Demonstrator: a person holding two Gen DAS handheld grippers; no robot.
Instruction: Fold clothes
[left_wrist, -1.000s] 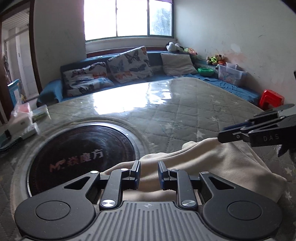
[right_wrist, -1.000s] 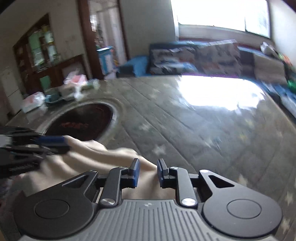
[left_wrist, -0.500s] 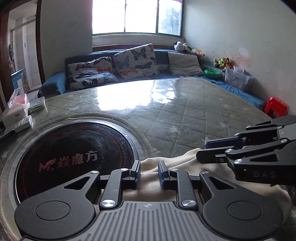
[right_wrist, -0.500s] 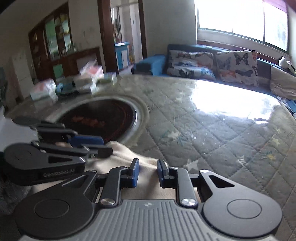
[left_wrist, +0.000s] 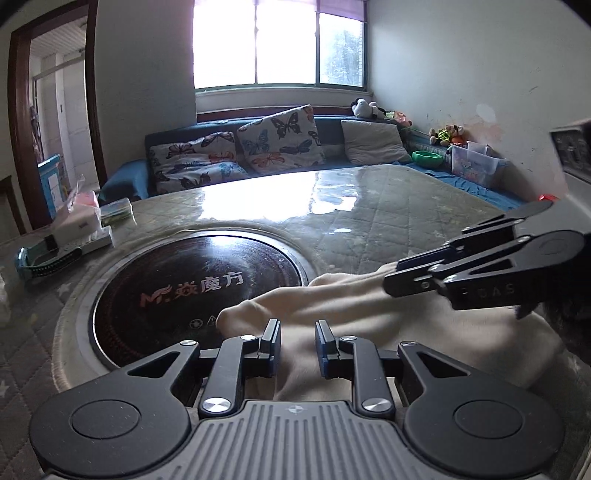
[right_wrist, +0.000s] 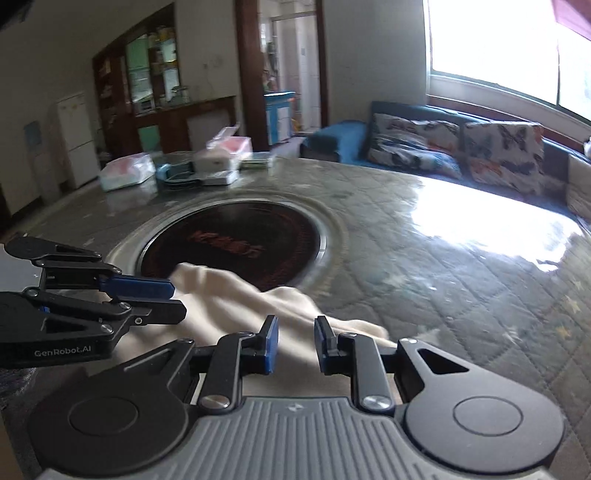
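Note:
A cream cloth (left_wrist: 369, 317) (right_wrist: 236, 299) lies bunched on the quilted table (left_wrist: 388, 221), its far edge draped over the rim of the round black hob (left_wrist: 184, 280) (right_wrist: 240, 236). My left gripper (left_wrist: 297, 332) is at the cloth's near left part, its jaws narrow with a fold of cloth between them. From the right wrist view the left gripper (right_wrist: 179, 301) comes in from the left with cloth at its tips. My right gripper (right_wrist: 295, 332) pinches the cloth's right part. In the left wrist view the right gripper (left_wrist: 391, 277) holds up a ridge of cloth.
Tissue packs and small boxes (left_wrist: 81, 218) (right_wrist: 218, 162) stand at the table's far left, with a blue strap (left_wrist: 44, 258) beside them. A blue sofa with butterfly cushions (left_wrist: 258, 147) runs behind the table. Glare from the window covers the table's far middle.
Both grippers have moved left across the table, dragging the cloth. Its far edge, earlier beside the hob, now lies over the hob's rim. The right gripper has rolled slightly.

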